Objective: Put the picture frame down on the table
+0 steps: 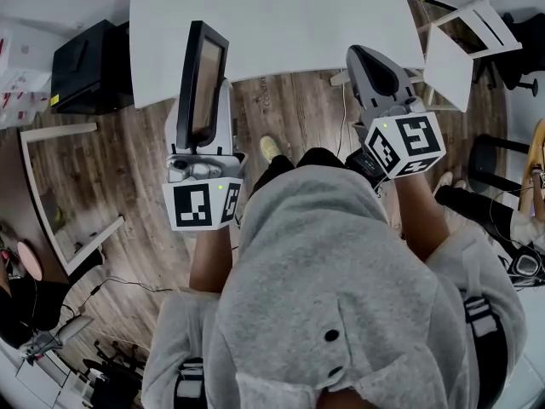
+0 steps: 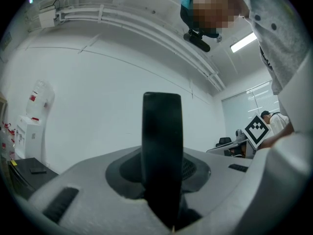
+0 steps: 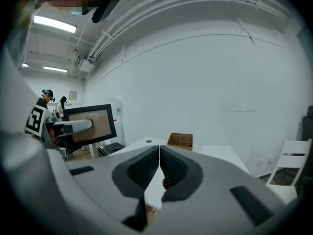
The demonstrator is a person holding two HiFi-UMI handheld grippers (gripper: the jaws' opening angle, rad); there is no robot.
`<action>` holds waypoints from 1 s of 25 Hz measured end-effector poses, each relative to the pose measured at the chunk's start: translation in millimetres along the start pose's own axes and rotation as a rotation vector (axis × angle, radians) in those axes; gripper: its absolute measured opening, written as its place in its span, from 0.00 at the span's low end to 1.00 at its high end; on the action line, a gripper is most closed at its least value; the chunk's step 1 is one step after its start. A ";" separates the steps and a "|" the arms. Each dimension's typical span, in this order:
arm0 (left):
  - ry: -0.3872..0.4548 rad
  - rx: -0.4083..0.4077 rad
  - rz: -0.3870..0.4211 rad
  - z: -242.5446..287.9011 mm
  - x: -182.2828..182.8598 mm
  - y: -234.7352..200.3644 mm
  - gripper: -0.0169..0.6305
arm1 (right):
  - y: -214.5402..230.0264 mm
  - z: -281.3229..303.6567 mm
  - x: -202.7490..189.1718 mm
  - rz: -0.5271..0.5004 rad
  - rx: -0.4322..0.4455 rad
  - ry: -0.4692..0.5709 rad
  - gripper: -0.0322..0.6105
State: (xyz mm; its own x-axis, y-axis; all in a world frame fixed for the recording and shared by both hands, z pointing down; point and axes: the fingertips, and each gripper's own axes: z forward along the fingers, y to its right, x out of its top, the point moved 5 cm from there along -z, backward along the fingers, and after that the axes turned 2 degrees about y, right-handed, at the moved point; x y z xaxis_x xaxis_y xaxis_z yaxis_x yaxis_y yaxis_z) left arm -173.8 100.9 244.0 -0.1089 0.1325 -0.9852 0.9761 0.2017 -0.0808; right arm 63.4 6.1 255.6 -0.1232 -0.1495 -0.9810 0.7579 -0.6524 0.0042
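The black picture frame (image 1: pixel 207 58) stands upright and edge-on in my left gripper (image 1: pixel 220 100), which is shut on its lower part, just in front of the white table (image 1: pixel 281 15). In the left gripper view the frame's dark edge (image 2: pixel 162 146) rises between the jaws of the left gripper (image 2: pixel 162 190). My right gripper (image 1: pixel 364 56) hovers at the table's near edge, shut with nothing in it; its pads (image 3: pixel 146 168) meet. The right gripper view shows the frame (image 3: pixel 90 124) from the front, off to the left.
A small wooden compartment box (image 3: pixel 180 141) sits on the table. A white chair (image 1: pixel 468 32) stands to the table's right, a black cabinet (image 1: pixel 85 66) to its left. A pale rectangular frame (image 1: pixel 51 194) lies on the wood floor at left.
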 end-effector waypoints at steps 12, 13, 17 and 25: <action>0.014 -0.044 0.016 13.5 7.2 -0.6 0.21 | 7.0 7.5 10.8 -0.006 -0.037 0.037 0.09; 0.014 -0.045 0.018 14.5 8.6 -1.4 0.21 | 7.4 8.9 11.7 -0.004 -0.040 0.038 0.09; 0.009 -0.056 0.021 18.0 9.9 -4.5 0.21 | 9.2 11.1 12.7 0.002 -0.048 0.044 0.09; 0.003 -0.068 0.027 31.1 5.9 -3.4 0.21 | 21.2 17.0 9.3 0.014 -0.057 0.045 0.09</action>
State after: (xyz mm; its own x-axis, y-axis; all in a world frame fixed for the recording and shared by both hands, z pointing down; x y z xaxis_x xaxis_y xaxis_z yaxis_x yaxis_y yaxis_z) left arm -171.9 70.8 233.8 -0.0830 0.1413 -0.9865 0.9638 0.2631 -0.0434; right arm 67.5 -21.8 249.9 -0.0847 -0.1242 -0.9886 0.7950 -0.6065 0.0081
